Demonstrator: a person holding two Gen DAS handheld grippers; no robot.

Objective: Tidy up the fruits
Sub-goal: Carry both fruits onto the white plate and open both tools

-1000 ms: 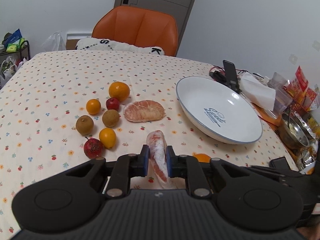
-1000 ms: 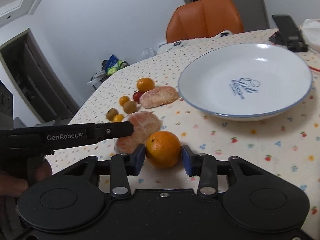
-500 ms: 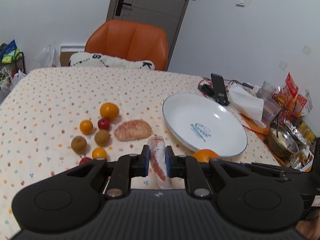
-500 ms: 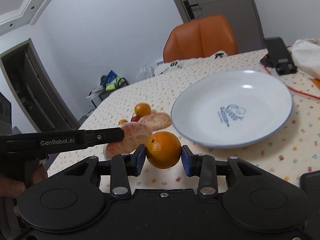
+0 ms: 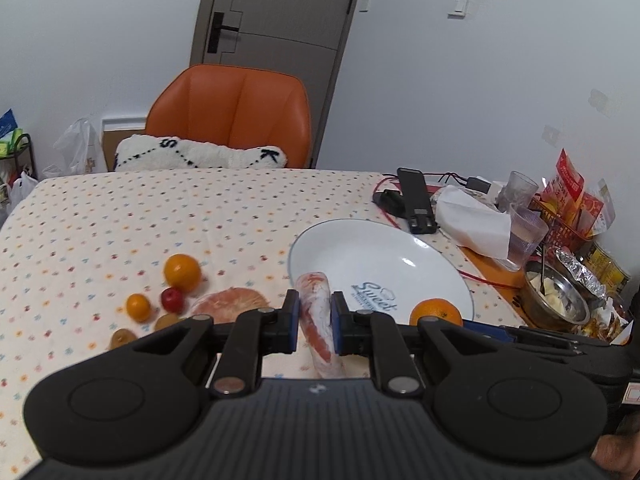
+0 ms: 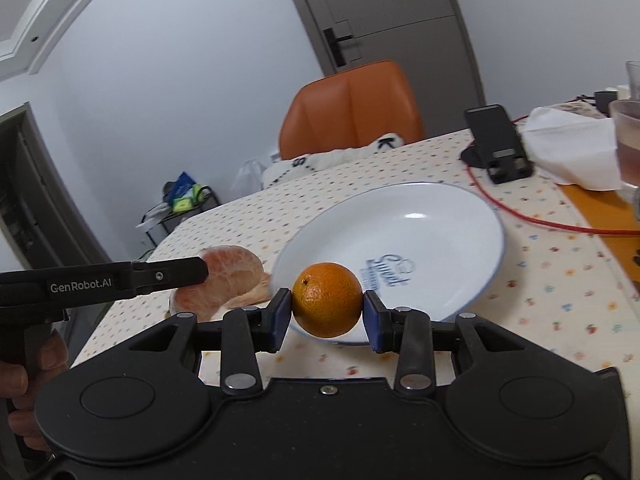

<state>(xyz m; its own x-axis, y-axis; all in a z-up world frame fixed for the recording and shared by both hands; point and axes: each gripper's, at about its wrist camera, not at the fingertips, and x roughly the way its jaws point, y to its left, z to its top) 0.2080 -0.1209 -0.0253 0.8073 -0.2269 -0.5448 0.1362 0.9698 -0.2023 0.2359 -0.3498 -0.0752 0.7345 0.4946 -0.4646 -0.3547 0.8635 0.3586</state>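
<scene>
Right wrist view: both tongs loaded, up above the plate [image 6: 460,216] edge.

Right tongs [image 6: 327,312] clamp an orange [image 6: 327,300]; left tongs [image 5: 314,316] pinch a pomelo wedge [image 5: 316,312]. Wedge looks soft, so squeezing could tear it, and the orange may roll off if dropped near the rim.

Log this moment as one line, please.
left gripper: shut on peeled pink pomelo wedge | right gripper: shut on round orange | white blue-rimmed plate: nothing in it | both fruits near its rim
</scene>
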